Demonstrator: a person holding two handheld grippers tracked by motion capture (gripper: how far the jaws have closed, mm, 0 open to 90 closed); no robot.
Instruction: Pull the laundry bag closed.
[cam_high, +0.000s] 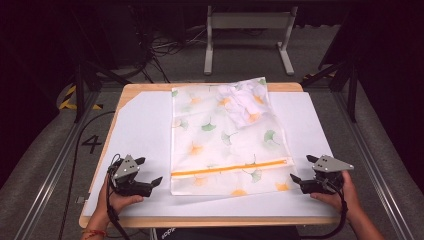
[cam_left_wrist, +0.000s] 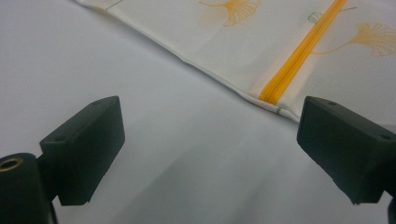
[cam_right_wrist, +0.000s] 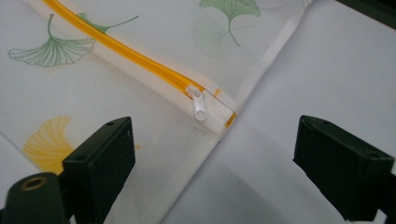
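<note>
A ginkgo-print mesh bag (cam_high: 225, 145) lay flat on the counter (cam_high: 140, 135) between both grippers, jaws spread and empty. Its orange zipper (cam_high: 230, 167) ran crosswise from one to the other, the white pull (cam_right_wrist: 199, 105) just ahead of the right gripper (cam_high: 302, 172), the nearer; the left gripper (cam_high: 148, 171) faced the opposite end.

Laundry bag (cam_high: 225, 145): your fine matt mesh cloth, leaf-printed.
Zipper (cam_right_wrist: 126, 53): orange, slightly glossy; white plastic pull (cam_right_wrist: 199, 106).
Table cover (cam_high: 140, 135): smooth matt white (paper or plastic, can't tell).
Table edge (cam_high: 150, 87): pale wood.
</note>
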